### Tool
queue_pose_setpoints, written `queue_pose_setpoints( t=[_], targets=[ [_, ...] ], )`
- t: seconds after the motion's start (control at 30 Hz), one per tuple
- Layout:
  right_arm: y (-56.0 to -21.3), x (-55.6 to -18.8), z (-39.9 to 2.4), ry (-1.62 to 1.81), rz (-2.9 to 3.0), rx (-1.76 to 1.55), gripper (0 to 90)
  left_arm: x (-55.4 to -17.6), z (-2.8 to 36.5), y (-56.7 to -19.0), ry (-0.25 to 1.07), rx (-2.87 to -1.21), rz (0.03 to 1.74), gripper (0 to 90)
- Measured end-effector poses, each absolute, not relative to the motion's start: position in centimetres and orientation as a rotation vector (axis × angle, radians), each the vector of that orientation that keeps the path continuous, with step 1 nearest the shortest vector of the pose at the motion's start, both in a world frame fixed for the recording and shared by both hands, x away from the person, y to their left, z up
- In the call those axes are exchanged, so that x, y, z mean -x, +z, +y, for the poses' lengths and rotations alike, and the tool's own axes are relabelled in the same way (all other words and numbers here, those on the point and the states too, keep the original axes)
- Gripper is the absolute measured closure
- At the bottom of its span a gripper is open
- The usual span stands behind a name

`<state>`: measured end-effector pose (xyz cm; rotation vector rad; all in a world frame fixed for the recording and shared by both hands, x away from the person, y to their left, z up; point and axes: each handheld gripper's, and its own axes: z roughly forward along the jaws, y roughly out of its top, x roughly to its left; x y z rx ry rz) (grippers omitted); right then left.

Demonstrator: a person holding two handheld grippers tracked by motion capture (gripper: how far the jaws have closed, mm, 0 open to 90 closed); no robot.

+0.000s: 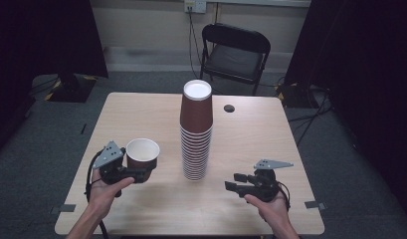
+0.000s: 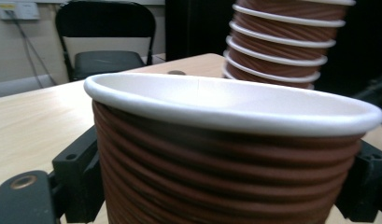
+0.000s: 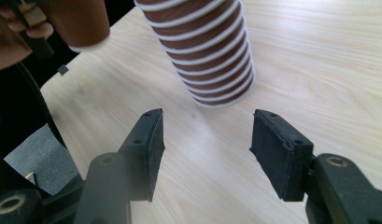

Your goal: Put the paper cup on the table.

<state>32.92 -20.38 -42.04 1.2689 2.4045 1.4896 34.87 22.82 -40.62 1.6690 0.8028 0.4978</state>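
While both hands hover low over the near edge, here's what's on the table:

Left gripper (image 1: 139, 174): jaws clamped on either side of a single brown ribbed cup (image 1: 142, 153), mouth up, sitting right between them at about 8 o'clock on the table (image 1: 141, 107). In its own view the cup (image 2: 226, 154) has a black jaw pressed to each flank.

Right gripper (image 1: 234, 183): around 4 o'clock, jaws spread wide with nothing between them, just bare wood showing in the gap (image 3: 205, 154).

Cup stack (image 1: 196, 130): tall upside-down tower dead centre, standing apart from both grippers, just past the right jaws at their 12 o'clock (image 3: 208, 51).

Folding chair (image 1: 234, 52): beyond the far edge, 12 o'clock.

Dark round spot (image 1: 229, 108): on the tabletop, 1 o'clock of the stack.
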Motion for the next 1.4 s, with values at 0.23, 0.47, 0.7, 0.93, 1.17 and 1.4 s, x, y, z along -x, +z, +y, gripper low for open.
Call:
queue_pose_setpoints(
  t=[0.23, 0.47, 0.7, 0.93, 1.17, 1.4],
  targets=[
    [-42.8, -32.9, -20.8, 1.466, 2.390, -1.294, 44.3, -36.4, 23.3, -41.0, 0.523, -1.637, 0.853, 10.4],
    [-43.1, -32.9, -20.5, 1.442, 2.395, -1.280, 44.2, -37.8, 23.6, -41.6, 0.536, -1.629, 0.894, 10.4],
    [-43.4, -33.0, -20.6, 1.441, 2.400, -1.296, 44.2, -39.8, 23.4, -42.6, 0.550, -1.609, 0.941, 10.4],
    [-43.5, -33.0, -20.6, 1.439, 2.401, -1.294, 44.8, -41.7, 23.4, -44.0, 0.566, -1.608, 0.995, 10.2],
    [-43.7, -33.2, -20.5, 1.435, 2.411, -1.296, 44.9, -43.0, 22.8, -45.1, 0.586, -1.591, 1.000, 10.3],
    [-43.8, -33.1, -20.4, 1.436, 2.416, -1.297, 45.0, -44.0, 22.7, -46.2, 0.576, -1.609, 1.049, 10.2]
  ],
)
